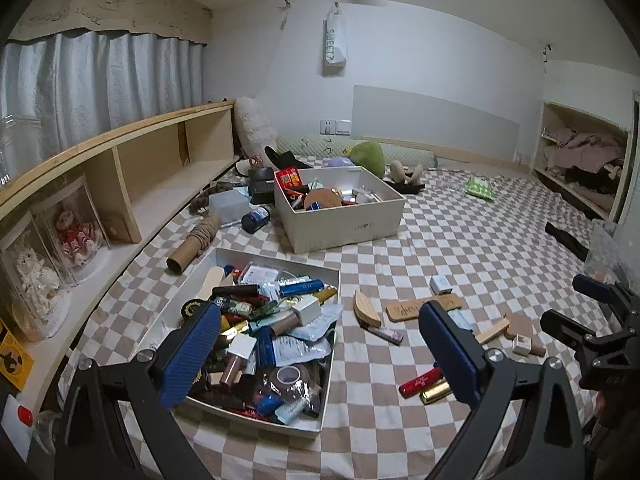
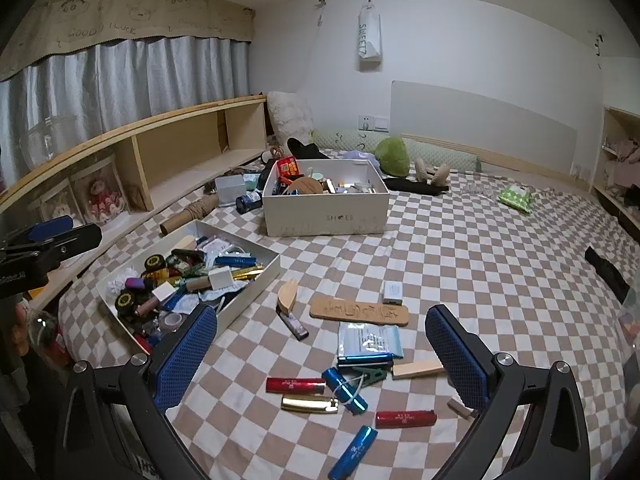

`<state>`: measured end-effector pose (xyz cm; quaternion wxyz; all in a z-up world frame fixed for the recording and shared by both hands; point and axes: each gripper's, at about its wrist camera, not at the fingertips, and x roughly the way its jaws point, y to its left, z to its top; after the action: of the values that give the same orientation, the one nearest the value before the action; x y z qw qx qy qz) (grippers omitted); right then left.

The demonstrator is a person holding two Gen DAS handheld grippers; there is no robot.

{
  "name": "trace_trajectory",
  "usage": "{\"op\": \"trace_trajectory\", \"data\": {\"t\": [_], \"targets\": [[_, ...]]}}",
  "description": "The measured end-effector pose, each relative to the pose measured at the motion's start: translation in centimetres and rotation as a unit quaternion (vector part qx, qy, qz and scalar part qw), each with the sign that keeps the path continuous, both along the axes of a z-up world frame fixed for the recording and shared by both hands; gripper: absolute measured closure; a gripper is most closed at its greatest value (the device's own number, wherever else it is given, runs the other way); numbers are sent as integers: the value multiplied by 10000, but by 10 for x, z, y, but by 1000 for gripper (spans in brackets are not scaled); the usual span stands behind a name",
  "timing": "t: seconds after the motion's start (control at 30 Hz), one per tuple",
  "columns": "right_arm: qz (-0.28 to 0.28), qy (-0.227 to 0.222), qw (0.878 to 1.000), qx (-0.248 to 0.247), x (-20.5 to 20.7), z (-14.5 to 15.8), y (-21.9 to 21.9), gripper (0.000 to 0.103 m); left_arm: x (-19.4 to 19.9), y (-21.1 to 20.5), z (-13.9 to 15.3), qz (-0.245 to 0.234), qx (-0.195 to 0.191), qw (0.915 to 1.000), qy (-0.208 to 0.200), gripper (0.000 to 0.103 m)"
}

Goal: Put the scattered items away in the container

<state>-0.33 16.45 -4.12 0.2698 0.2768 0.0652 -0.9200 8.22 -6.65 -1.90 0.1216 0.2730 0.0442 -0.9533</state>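
The shallow white tray (image 2: 256, 280) is already heaped with odds and ends, yet red tubes (image 2: 295, 385), a gold tube (image 2: 309, 404), blue tubes (image 2: 353, 451) and a wooden plaque (image 2: 359, 311) still litter the checked bedspread (image 2: 480, 272) beside it, while the left gripper (image 1: 320, 356) and right gripper (image 2: 320, 356) both hover wide open and empty.

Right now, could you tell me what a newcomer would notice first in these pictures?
Probably the shallow white tray, heaped with small tubes and packets, at the left of the checkered bedspread. Beside it, loose red, gold and blue tubes and a wooden plaque lie scattered in front of the open right gripper. Behind, a deeper white box also holds clutter.
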Motion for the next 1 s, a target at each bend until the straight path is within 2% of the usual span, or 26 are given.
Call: {"op": "trace_trajectory", "data": {"t": [0.5,1.0], "targets": [[-23,-221,9997,112,1,-21,0,0,4,1,-20,-16,40,9996,-263,3],[-44,-317,9994,148,0,-26,0,0,4,0,-28,-8,73,9994,-349,3]]}}
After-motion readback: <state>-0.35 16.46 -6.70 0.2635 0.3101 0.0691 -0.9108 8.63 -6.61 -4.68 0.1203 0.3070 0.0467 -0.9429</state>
